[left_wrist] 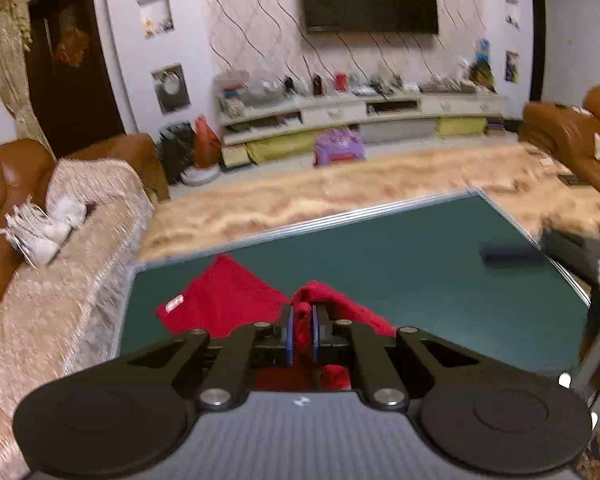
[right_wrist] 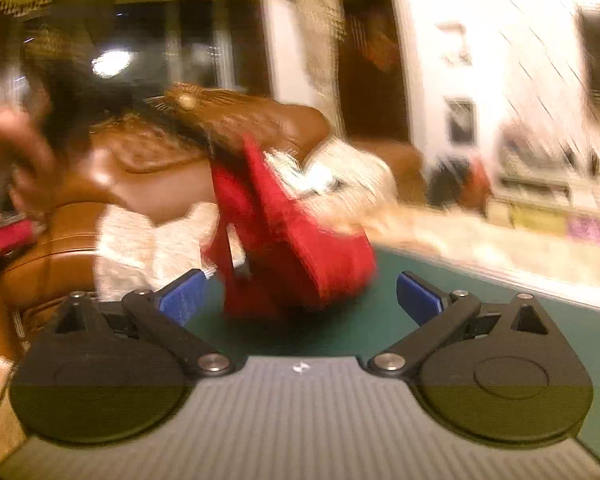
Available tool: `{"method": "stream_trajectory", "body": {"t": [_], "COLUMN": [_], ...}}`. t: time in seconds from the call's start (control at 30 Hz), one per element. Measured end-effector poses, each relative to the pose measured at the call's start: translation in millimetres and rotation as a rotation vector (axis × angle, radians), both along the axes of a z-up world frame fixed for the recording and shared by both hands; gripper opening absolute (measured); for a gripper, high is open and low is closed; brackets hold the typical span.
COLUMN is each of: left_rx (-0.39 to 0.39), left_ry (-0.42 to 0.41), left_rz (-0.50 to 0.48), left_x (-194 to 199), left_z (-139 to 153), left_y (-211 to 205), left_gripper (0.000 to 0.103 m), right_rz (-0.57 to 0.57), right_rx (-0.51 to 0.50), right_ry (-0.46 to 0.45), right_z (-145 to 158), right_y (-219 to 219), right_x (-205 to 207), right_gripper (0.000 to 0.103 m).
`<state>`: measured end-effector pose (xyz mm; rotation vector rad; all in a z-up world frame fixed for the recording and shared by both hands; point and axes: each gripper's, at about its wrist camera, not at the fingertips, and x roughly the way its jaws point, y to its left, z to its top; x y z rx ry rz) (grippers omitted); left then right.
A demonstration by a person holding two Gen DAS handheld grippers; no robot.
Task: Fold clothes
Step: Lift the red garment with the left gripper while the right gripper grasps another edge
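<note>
Left gripper (left_wrist: 302, 320) fingers were pinched on the red cloth (left_wrist: 224, 300), part of it lying on the green worktop (left_wrist: 420, 264). Right gripper (right_wrist: 300, 292) fingers were spread wide, holding nothing.

Right wrist view badly smeared: red cloth (right_wrist: 296, 248) just a blurry hanging shape, edges and folds impossible to read. Hand (right_wrist: 16, 160) at the left border cut off and fuzzy. Red thing with a white stripe (right_wrist: 4, 240) also clipped there, can't identify it. Over in the left wrist view, part of the cloth buried between the left gripper (left_wrist: 302, 326) pads. Dark object (left_wrist: 512, 254) on the green table (left_wrist: 420, 264) too blurred to name.
</note>
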<state>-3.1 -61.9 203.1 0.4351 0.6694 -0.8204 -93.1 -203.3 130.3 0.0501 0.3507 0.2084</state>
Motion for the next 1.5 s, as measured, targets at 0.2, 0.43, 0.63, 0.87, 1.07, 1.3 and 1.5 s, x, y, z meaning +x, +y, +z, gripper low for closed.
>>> {"method": "stream_trajectory", "body": {"t": [0.2, 0.43, 0.63, 0.87, 1.07, 1.3, 1.5], "left_rx": [0.021, 0.056, 0.057, 0.043, -0.044, -0.186, -0.306], "left_ry": [0.068, 0.097, 0.124, 0.185, 0.272, 0.355, 0.426], "left_rz": [-0.016, -0.052, -0.031, 0.068, 0.185, 0.287, 0.278], "left_x": [-21.2, -22.6, -23.4, -38.7, -57.2, -76.9, -92.6], "left_z": [-33.2, -57.1, -81.0, -109.1, -127.0, -124.4, -96.0], "left_y": [8.4, 6.3, 15.5, 43.6, 79.1, 131.6, 164.1], "left_gripper": [0.009, 0.009, 0.01, 0.013, 0.009, 0.008, 0.008], "right_rz": [0.156, 0.242, 0.254, 0.144, -0.018, -0.261, -0.383], "right_rx": [-0.143, -0.124, -0.133, 0.153, 0.471, 0.693, 0.809], "right_ry": [0.127, 0.234, 0.34, 0.412, 0.362, 0.2, 0.184], "right_z": [15.1, -3.4, -25.3, -35.4, -27.3, 2.7, -11.4], "right_y": [15.7, 45.9, 61.8, 22.1, -39.9, -111.6, -140.6], "right_x": [21.8, 39.6, 57.0, 43.9, 25.3, -51.1, -128.8], "right_gripper": [0.084, 0.072, 0.007, 0.005, 0.005, 0.005, 0.005]}}
